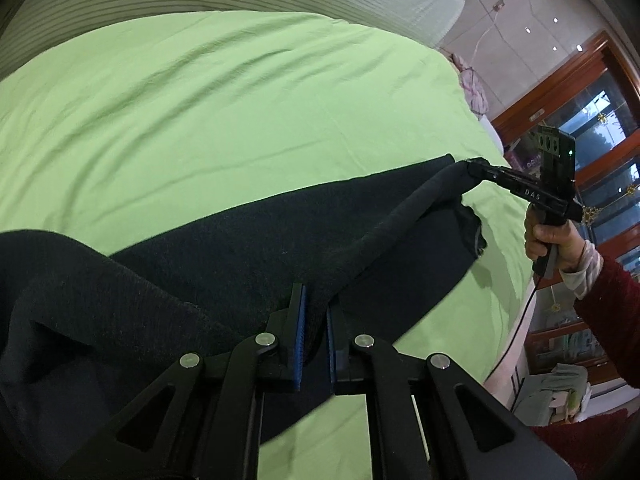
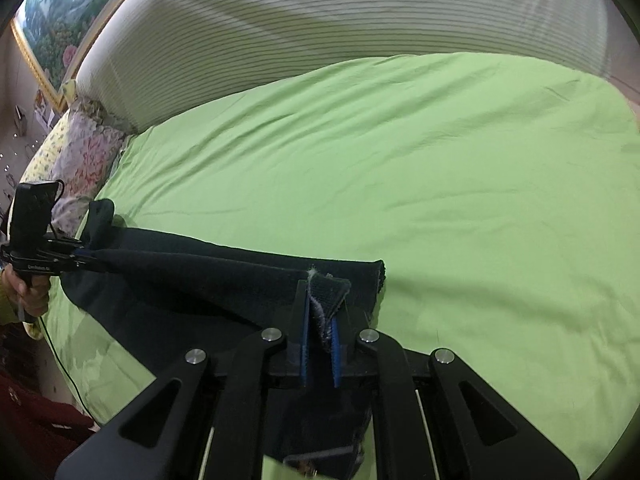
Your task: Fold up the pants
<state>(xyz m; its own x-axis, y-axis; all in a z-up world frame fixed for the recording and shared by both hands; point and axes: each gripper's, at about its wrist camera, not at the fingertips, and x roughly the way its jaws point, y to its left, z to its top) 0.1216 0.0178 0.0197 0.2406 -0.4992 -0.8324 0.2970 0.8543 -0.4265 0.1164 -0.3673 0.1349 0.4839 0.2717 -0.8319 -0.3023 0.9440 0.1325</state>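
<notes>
Left gripper point(image 1: 314, 332): nearest in the left wrist view, its blue-padded fingers point(image 1: 298, 344) are pinched nearly together on a bunched fold of the pants point(image 1: 208, 264).
Right gripper point(image 2: 320, 328): nearest in the right wrist view, its fingers point(image 2: 305, 336) are likewise closed tight, clamping a cuff or hem corner with a frayed grey edge poking up between the pads.
Pants: dark knit fabric, strung between the two grippers as a raised band along the near edge of the bed point(image 1: 240, 112); the lower layer lies on the sheet, and the far edge rests flat across it.
Held edge: it runs taut from one gripper to the other, forming a rolled ridge; the left end looks bulkier, likely the waist, though that cannot be told for sure.
Person: a hand point(image 1: 556, 240) in a dark red sleeve point(image 1: 616, 300) grips the right gripper's handle at the far right.
Bed: green sheet, lightly wrinkled, open beyond the pants.
Far end: a striped cover point(image 2: 340, 16) lies past the sheet, and a floral pillow point(image 2: 88, 148) sits at the far left.
Risk, slip: the right grip holds only a small corner, so a tug while carrying could pull it free.
Risk, skew: uneven travel of the two hands would likely lay the fold crooked.
Risk, drag: the lower layer may slide on the sheet and bunch, spoiling the crease.
</notes>
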